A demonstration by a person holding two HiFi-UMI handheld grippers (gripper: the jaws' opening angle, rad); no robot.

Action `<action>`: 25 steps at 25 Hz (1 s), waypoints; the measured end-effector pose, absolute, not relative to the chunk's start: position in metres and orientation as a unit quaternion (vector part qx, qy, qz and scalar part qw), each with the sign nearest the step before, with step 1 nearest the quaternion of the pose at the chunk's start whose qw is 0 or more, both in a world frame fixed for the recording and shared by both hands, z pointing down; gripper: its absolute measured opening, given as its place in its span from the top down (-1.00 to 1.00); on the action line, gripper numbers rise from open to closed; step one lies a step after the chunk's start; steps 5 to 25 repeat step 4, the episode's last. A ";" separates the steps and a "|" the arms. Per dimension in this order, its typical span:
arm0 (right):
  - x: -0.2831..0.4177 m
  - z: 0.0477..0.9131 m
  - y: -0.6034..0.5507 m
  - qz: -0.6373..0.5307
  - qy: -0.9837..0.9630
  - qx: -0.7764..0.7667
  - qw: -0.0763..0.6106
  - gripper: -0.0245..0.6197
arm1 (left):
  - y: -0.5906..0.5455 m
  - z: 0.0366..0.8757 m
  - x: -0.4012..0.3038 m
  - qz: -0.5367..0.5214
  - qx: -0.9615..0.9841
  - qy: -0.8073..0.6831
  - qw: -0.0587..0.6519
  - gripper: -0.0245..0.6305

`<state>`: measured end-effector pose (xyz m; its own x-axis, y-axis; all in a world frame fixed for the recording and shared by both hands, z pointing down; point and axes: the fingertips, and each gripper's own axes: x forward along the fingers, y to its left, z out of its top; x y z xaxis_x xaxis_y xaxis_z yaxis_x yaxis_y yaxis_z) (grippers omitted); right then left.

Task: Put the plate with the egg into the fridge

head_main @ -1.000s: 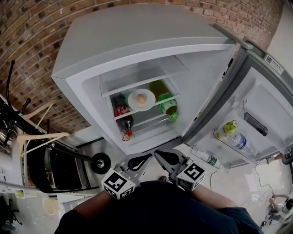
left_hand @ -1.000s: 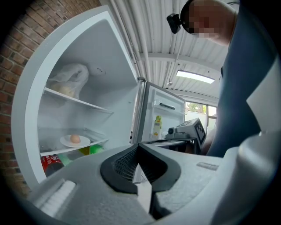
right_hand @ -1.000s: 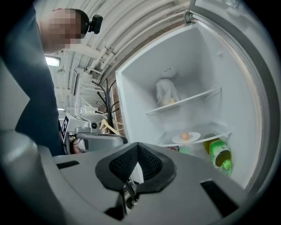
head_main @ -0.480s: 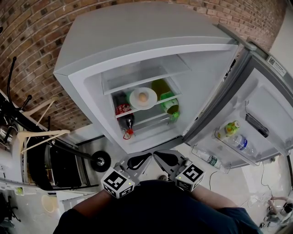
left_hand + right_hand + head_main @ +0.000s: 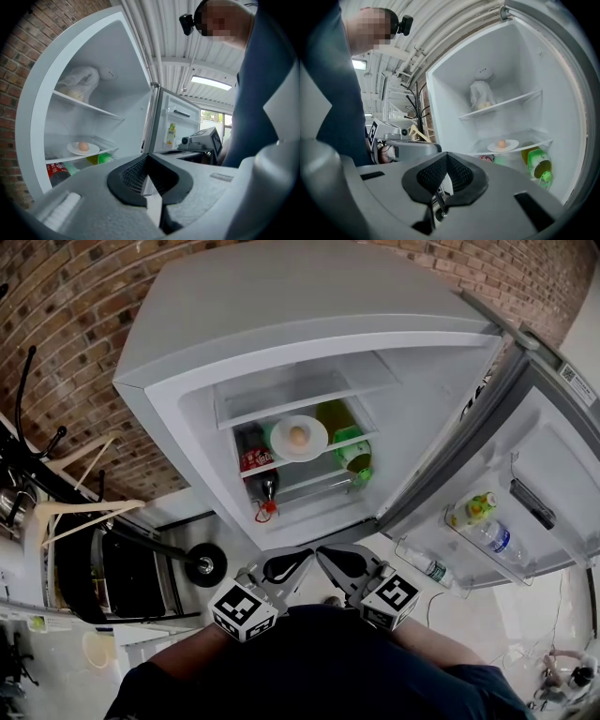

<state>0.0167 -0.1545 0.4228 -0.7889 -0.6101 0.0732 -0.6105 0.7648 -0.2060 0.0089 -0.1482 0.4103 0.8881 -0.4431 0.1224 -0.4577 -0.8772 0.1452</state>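
- While both grippers hang low in front of the person's dark torso, a wooden hanger [image 5: 89, 510] sits at far left, beside the brick wall [image 5: 66, 343].
- Fridge [image 5: 281, 306]: cabinet open, shelves exposed.
- Cola bottle [image 5: 253, 463]: lies below and left of the plate.
- Plate [image 5: 279, 446]: rests on a glass shelf inside the fridge, with the egg [image 5: 298, 436] at its centre.
- Left gripper [image 5: 146, 157]: fingers pressed together, nothing between them, well apart from the plate.
- Right gripper [image 5: 446, 154]: fingers pressed together, nothing held.
- Green bottle [image 5: 354, 457]: lies below and right of the plate.
- Door [image 5: 553, 456]: swung wide at right; its rack holds bottles [image 5: 495, 535].
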 end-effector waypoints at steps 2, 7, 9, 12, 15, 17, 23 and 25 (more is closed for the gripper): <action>0.016 0.424 -0.155 0.110 -0.940 0.324 0.003 0.90 | -0.149 0.411 0.008 0.043 0.968 -0.234 0.086 0.92; 0.016 0.425 -0.156 0.110 -0.940 0.323 0.006 0.90 | -0.149 0.412 0.007 0.043 0.967 -0.235 0.088 0.92; 0.016 0.425 -0.156 0.110 -0.940 0.323 0.006 0.90 | -0.149 0.412 0.007 0.043 0.967 -0.235 0.088 0.92; 0.016 0.425 -0.156 0.110 -0.940 0.323 0.006 0.90 | -0.149 0.412 0.007 0.043 0.967 -0.235 0.088 0.92; 0.016 0.425 -0.156 0.110 -0.940 0.323 0.006 0.90 | -0.149 0.412 0.007 0.043 0.967 -0.235 0.088 0.92; 0.016 0.425 -0.156 0.110 -0.940 0.323 0.006 0.90 | -0.149 0.412 0.007 0.043 0.967 -0.235 0.088 0.92; 0.016 0.425 -0.156 0.110 -0.940 0.323 0.006 0.90 | -0.149 0.412 0.007 0.043 0.967 -0.235 0.088 0.92; 0.016 0.425 -0.156 0.110 -0.940 0.323 0.006 0.90 | -0.149 0.412 0.007 0.043 0.967 -0.235 0.088 0.92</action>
